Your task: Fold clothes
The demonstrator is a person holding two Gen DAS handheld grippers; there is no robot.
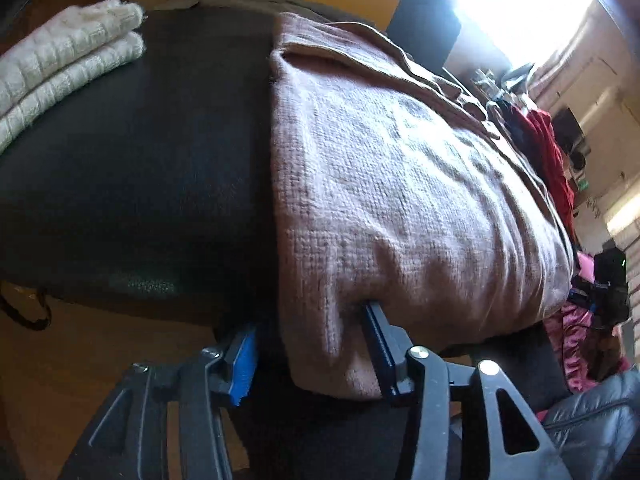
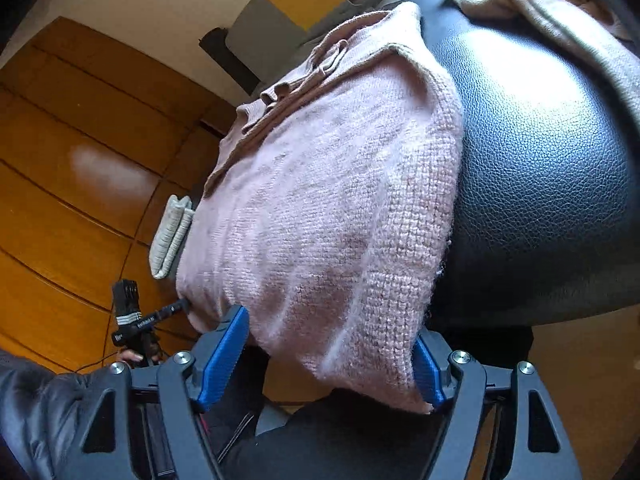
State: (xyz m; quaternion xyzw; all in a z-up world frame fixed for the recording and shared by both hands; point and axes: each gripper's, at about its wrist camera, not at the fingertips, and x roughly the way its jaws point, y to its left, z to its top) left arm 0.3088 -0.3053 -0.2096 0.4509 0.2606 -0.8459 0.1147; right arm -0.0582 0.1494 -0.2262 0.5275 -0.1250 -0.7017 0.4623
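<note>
pink sweater: a pink knit sweater [image 1: 400, 184] lies folded on a black leather-look seat [image 1: 160, 168], filling the middle and right of the left wrist frame and the centre of the right wrist frame [image 2: 328, 208]; its near edge hangs over the front of the seat toward both cameras.
left gripper: the left gripper [image 1: 312, 344] sits at the lower middle of its frame, fingers apart; the sweater's near left corner hangs between them.
left fingers: one blue pad [image 1: 244, 364] is bare at lower left, beside the fabric's edge; the other is tucked under the knit at lower centre.
right gripper: the right gripper [image 2: 332, 360] is at the bottom of its frame, fingers apart, with the sweater's near hem draped between them.
right fingers: the left blue pad [image 2: 224, 356] touches the hem; the right one is partly covered by the sweater's corner.
cream knit: a folded cream knit [image 1: 68, 60] lies at the upper left of the left wrist frame, well apart from the sweater.
beige garment: a loose beige garment [image 2: 552, 12] lies at the upper right of the right wrist frame.
floor: a wooden floor [image 2: 80, 152] fills the left of the right wrist frame.
</note>
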